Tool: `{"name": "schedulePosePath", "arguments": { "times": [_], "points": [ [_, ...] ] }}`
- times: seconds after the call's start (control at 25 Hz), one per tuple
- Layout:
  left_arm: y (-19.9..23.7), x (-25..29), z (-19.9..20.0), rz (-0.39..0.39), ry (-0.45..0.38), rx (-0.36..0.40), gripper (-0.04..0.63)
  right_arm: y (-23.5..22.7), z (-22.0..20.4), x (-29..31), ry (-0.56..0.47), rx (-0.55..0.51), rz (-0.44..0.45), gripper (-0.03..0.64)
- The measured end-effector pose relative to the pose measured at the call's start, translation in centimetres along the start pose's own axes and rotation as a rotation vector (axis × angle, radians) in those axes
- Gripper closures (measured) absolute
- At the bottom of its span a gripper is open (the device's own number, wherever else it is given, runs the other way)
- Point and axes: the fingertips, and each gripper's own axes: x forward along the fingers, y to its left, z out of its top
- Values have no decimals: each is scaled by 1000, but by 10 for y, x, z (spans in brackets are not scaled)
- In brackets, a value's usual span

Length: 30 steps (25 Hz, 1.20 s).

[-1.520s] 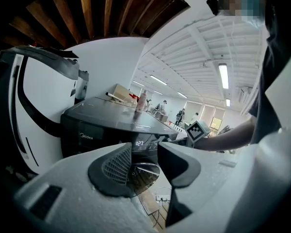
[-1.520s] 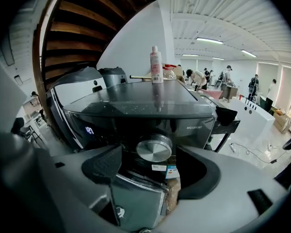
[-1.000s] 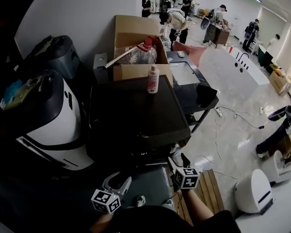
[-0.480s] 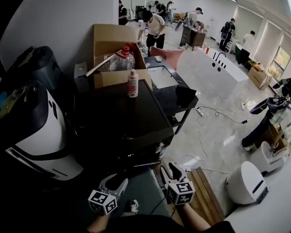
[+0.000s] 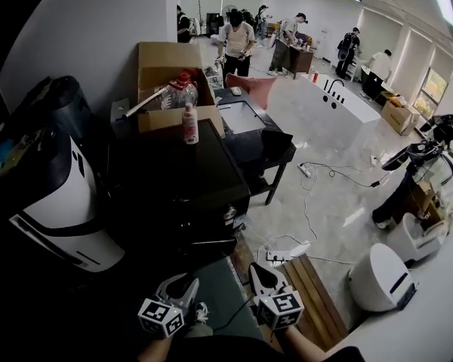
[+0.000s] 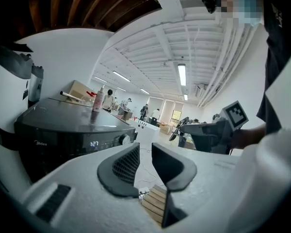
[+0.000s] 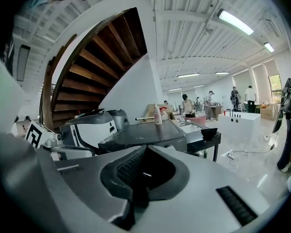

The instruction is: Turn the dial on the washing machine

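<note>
The black washing machine stands ahead of me, its lit panel and small silver dial on the front edge. Both grippers hang low in the head view, back from the machine and touching nothing. My left gripper points at the front panel; its jaws have just been closing and stand half apart with nothing between them. My right gripper is shut and holds nothing, its pads meeting below the machine top.
A pink-capped bottle stands on the machine's far edge by a cardboard box. A white and black appliance sits on the left. On the right are a black sink table, floor cables, wooden slats and a white round unit.
Both grippers have drawn back from the machine's front. The right jaws have gone from open to shut and the left jaws have narrowed. The head view has backed away too.
</note>
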Motion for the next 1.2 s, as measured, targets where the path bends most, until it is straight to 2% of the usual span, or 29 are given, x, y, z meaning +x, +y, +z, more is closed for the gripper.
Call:
{"name": "schedulePosePath", "arguments": {
  "times": [0.16, 0.32, 0.8, 0.96, 1.2],
  "points": [
    [-32, -7, -16, -2, 17, 2, 542, 6, -9, -35, -12, 38, 53, 616],
    [-60, -19, -26, -9, 21, 9, 583, 12, -23, -64, -10, 44, 62, 617],
    [-104, -57, -58, 18, 41, 11, 583, 26, -52, -114, 17, -5, 78, 618],
    [-109, -64, -63, 25, 33, 19, 583, 23, -62, -117, 17, -61, 56, 618],
    [-110, -75, -69, 52, 27, 16, 583, 24, -72, -119, 29, -58, 53, 618]
  ]
}}
